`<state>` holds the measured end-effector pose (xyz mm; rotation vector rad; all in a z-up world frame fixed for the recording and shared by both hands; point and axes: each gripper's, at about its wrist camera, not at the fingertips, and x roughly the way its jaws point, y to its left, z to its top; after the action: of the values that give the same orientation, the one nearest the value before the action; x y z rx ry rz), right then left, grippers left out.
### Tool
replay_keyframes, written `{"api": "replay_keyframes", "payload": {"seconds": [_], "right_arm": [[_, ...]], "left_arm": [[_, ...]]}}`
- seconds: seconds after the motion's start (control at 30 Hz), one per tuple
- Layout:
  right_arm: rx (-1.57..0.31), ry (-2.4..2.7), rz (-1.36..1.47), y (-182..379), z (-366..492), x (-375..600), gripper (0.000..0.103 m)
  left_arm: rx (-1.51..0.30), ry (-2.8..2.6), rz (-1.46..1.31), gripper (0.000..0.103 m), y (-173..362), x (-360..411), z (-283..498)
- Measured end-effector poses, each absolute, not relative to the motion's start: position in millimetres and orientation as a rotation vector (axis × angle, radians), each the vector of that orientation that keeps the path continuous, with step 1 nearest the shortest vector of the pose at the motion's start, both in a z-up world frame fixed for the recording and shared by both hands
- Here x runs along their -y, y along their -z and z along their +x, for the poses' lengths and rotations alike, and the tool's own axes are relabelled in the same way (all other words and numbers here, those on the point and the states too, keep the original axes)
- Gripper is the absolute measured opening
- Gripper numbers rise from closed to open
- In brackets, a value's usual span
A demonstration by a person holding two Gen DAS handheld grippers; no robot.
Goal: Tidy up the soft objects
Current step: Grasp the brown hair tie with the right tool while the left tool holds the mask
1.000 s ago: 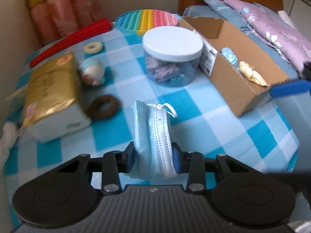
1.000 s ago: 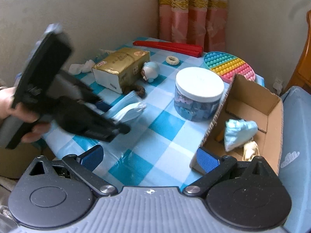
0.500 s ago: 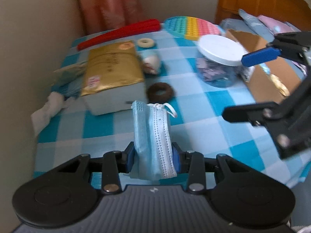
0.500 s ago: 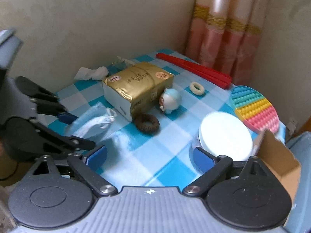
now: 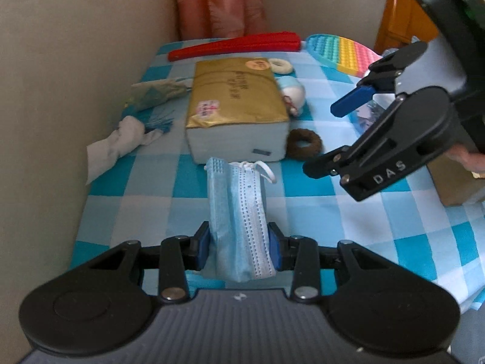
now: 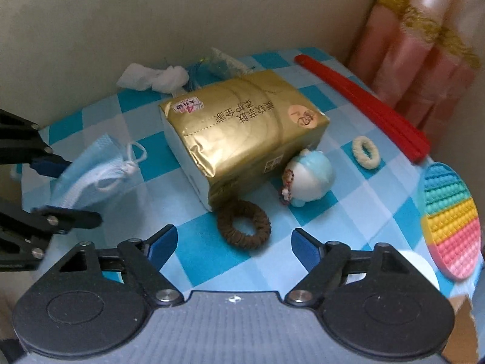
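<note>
A folded blue face mask (image 5: 239, 218) is clamped between the fingers of the left gripper (image 5: 239, 244) and held above the checked tablecloth (image 5: 303, 200), just in front of the gold tissue pack (image 5: 236, 103). The right gripper (image 6: 232, 244) is spread apart, nothing held, with the brown hair tie (image 6: 244, 224) lying between its fingertips.

Jar (image 5: 365, 115): mostly hidden behind right gripper (image 5: 336, 139). Cardboard box (image 5: 454, 179): cut off at frame edge, contents unseen. Brown hair tie (image 5: 304, 144): far rim perhaps tucked behind tissue pack (image 5: 236, 106).
</note>
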<state>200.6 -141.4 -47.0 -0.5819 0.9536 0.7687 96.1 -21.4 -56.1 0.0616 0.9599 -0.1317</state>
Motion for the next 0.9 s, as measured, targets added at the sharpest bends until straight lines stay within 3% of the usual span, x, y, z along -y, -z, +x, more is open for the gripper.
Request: {"api": "replay_keyframes", "payload": {"seconds": [0.57,0.63,0.77,0.9], "right_arm": [[-0.999,-0.815,-0.630,76.1,219.4,130.9,0.073],[-1.007,-0.825,-0.619,75.9,221.4,131.3,0.070],[-1.022,-0.847,-0.589,74.1,222.7,131.5,0.054],[-1.026,-0.843,-0.582,72.2,219.0,132.8,0.048]], "left_arm": [[-0.960,0.118,0.017,0.037,60.7,15.6,97.1],[-0.959,0.119,0.015,0.037,60.8,15.6,97.1],[-0.962,0.118,0.014,0.037,62.5,15.5,98.4],[-0.962,0.119,0.015,0.037,62.7,15.9,98.7]]}}
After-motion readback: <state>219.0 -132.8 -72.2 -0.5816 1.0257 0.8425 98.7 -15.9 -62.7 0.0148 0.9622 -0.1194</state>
